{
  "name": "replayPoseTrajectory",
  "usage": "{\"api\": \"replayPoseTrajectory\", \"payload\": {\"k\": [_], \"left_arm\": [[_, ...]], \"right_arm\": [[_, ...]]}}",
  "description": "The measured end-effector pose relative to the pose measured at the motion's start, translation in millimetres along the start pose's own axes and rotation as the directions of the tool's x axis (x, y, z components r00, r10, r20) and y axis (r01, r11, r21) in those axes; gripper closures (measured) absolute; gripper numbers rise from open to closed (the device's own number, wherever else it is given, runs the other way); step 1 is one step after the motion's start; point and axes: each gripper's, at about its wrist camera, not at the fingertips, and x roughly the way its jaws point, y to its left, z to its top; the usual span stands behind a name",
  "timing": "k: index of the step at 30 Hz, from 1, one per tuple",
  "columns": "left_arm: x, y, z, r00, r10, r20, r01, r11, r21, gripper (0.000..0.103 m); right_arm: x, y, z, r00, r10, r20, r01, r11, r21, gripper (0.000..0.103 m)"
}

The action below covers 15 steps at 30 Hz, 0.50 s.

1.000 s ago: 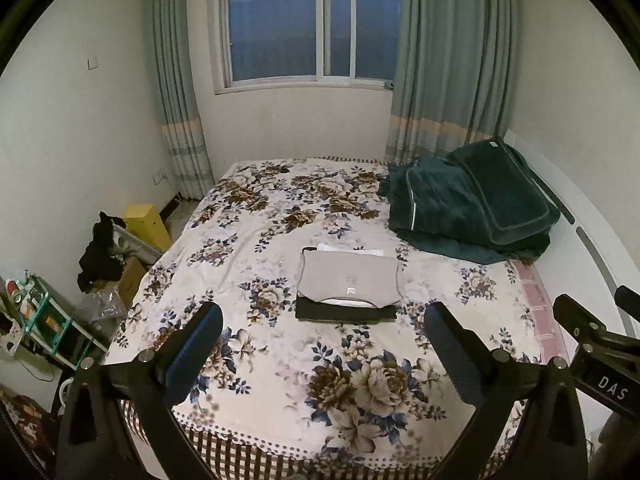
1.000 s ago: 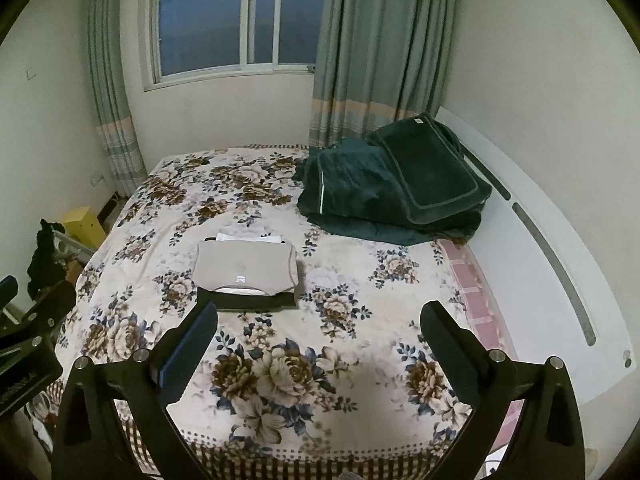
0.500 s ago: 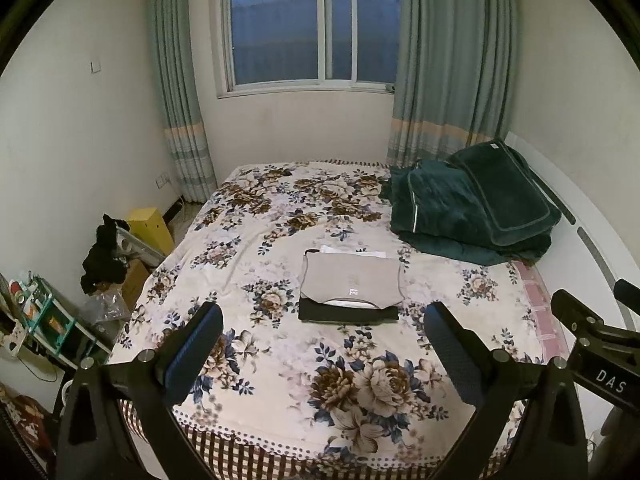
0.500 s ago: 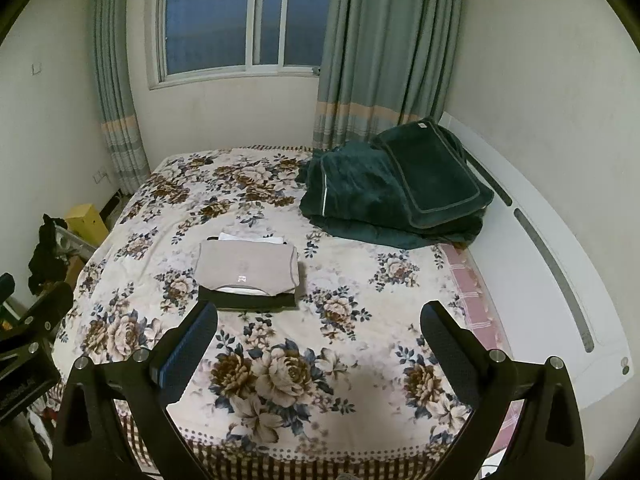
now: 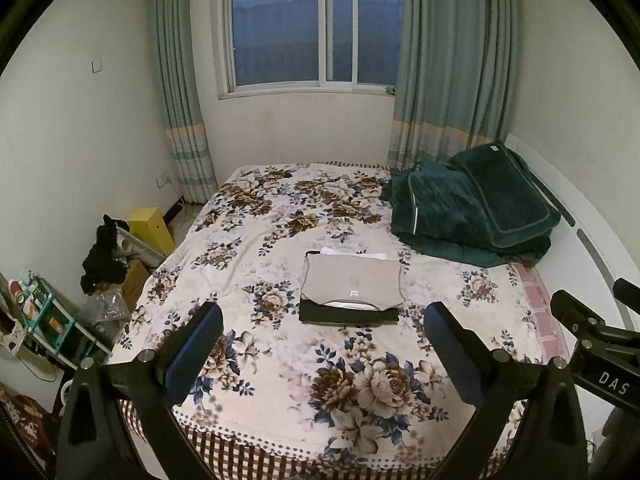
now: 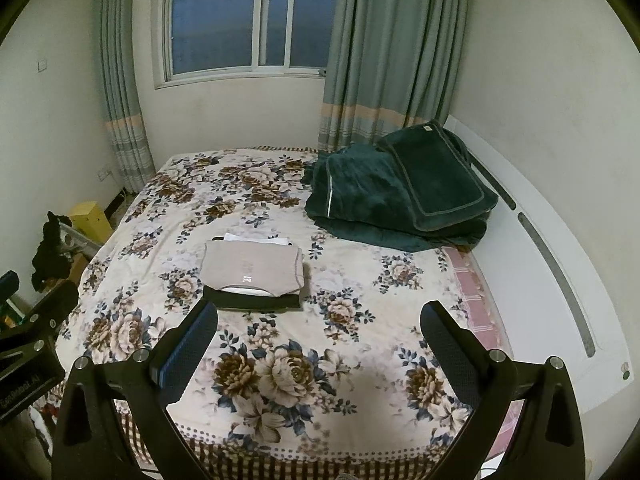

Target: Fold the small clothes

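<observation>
- Centrally, a bed [image 5: 280,364] with a floral cover fills both views, beneath a window [image 5: 312,28] flanked by grey-green curtains [image 5: 452,64].
- A small stack of folded clothes [image 5: 351,289] lies near the middle of the bed: a beige-grey garment on top, a black one under it showing along the near edge, and a strip of white cloth showing at the far edge.
- A heap of dark green bedding [image 5: 472,210] sits on the far right part of the bed against the white headboard [image 6: 552,264], well apart from the stack.
- On the floor to the left of the bed are a yellow box [image 5: 150,226], a black garment [image 5: 102,258] draped over clutter, and a small teal shelf [image 5: 46,320].
- Nothing lies on the cover between either gripper and the stack.
- The left gripper [image 5: 322,342] is held above the near end of the bed, fingers spread wide, empty and touching nothing.
- The right gripper [image 6: 318,340] is likewise spread wide and empty, above the near end of the bed, with the stack ahead and to its left.
- Each gripper appears at the edge of the other's view, side by side.
</observation>
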Motion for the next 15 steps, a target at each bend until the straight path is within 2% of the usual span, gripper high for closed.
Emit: {"api": "replayPoseTrajectory", "payload": {"k": [15], "left_arm": [[-1.6, -0.3, 5.9, 1.0, -0.01, 0.006, 0.01, 1.0, -0.007, 0.0]], "right_arm": [[-1.1, 2.8, 0.1, 1.0, 0.016, 0.003, -0.016, 1.0, -0.008, 0.0]]}}
